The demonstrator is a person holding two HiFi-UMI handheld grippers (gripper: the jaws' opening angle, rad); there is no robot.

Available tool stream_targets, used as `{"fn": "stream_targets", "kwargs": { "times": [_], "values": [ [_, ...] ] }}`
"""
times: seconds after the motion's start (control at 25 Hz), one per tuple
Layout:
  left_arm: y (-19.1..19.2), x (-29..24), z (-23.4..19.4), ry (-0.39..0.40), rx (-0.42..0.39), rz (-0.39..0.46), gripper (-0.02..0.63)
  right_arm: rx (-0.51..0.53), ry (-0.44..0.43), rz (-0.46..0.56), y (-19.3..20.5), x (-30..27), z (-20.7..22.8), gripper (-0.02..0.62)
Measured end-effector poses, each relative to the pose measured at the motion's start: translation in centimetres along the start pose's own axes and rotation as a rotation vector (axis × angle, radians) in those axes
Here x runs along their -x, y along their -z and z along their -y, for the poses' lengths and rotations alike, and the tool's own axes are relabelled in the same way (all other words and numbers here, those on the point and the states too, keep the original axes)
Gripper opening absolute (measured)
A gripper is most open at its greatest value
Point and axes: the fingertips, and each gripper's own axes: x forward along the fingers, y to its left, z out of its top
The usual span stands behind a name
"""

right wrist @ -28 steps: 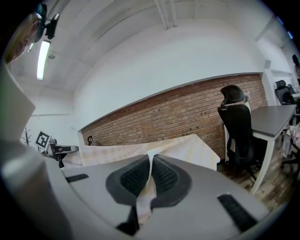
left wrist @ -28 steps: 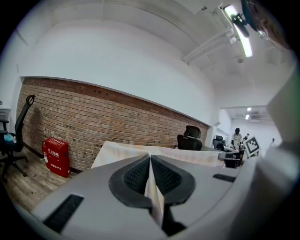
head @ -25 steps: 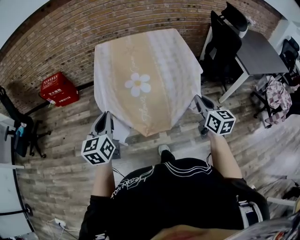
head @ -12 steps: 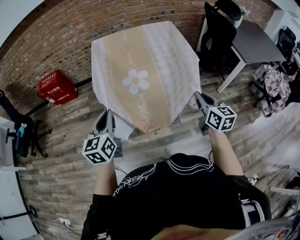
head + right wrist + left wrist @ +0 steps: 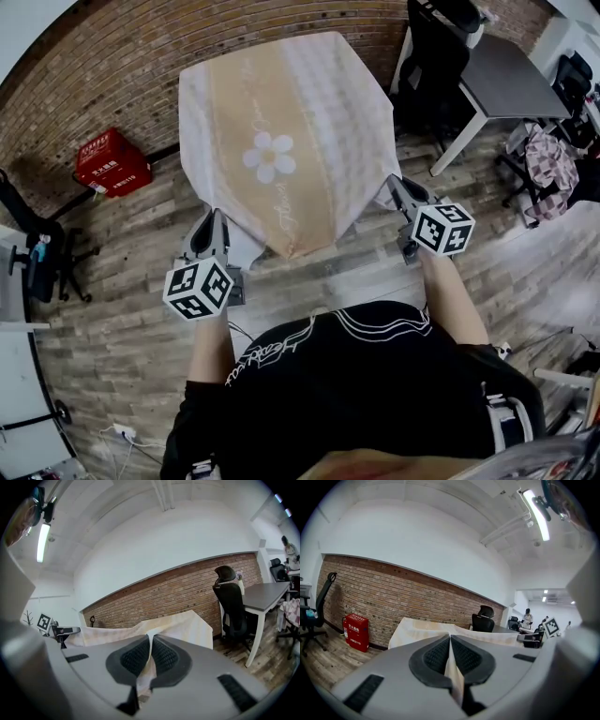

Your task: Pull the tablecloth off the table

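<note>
Matt cloth tablecloth (image 5: pixel 281 141), wood-plank floor (image 5: pixel 112 309), rough brick wall (image 5: pixel 122 75)

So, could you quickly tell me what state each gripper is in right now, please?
Left gripper: closed on a near corner of the beige-and-white daisy-print fabric tablecloth.
Right gripper: closed on the tablecloth's other near corner.

tablecloth (image 5: pixel 281 122): beige, white daisy | box (image 5: pixel 112 162): red | wall (image 5: pixel 122 56): brick-brown
</note>
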Motion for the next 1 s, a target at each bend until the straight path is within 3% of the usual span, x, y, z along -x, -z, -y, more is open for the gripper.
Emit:
{"fn": "stream_targets", "kwargs": {
  "times": [0.44,1.0],
  "values": [
    [1.3,2.4,4.1,-0.027,-0.002,-0.009,0.006,0.040,-0.042,-0.008,-0.2,4.0,0.7,-0.002],
    [3.7,6.1,9.1,-0.047,-0.011,-0.010,0.006,0.016,-0.060,-0.008,2.1,9.4,2.4,-0.002]
  ]
}}
